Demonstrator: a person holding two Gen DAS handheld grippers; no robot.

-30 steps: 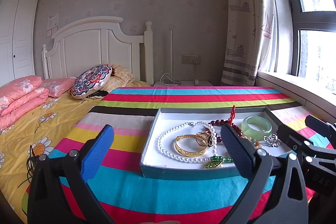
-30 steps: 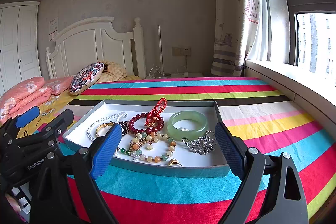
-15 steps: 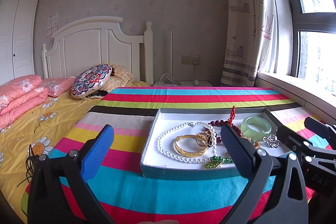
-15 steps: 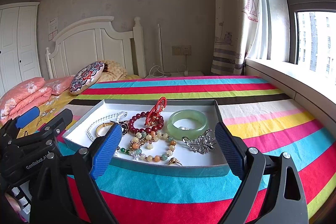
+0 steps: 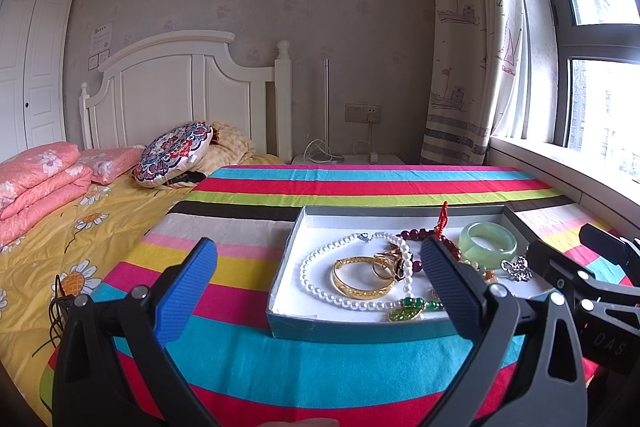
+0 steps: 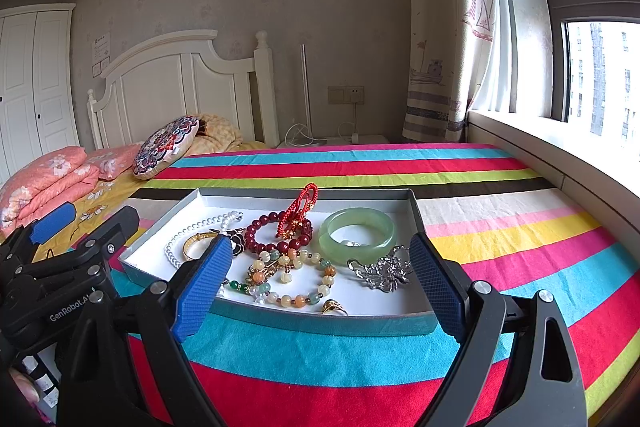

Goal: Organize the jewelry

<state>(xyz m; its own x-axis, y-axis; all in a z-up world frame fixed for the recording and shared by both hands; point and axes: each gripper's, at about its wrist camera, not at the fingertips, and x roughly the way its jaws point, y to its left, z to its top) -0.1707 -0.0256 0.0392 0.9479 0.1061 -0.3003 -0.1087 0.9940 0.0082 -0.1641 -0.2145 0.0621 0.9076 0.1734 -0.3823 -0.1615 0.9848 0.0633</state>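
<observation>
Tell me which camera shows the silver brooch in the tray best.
The right wrist view: the silver brooch lies whole and unobstructed near the tray's front edge, beside the jade bangle. In the left wrist view the brooch is small, at the far side, partly hidden behind the right tongs.

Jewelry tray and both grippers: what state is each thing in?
Tray: lidless, flat on striped cloth.
Pearl necklace: loose loop in tray.
Gold bangle: lying flat inside the pearls.
Jade bangle: lying flat.
Silver brooch: beside jade bangle.
Left gripper: jaws open, empty.
Right gripper: jaws open, empty.
</observation>
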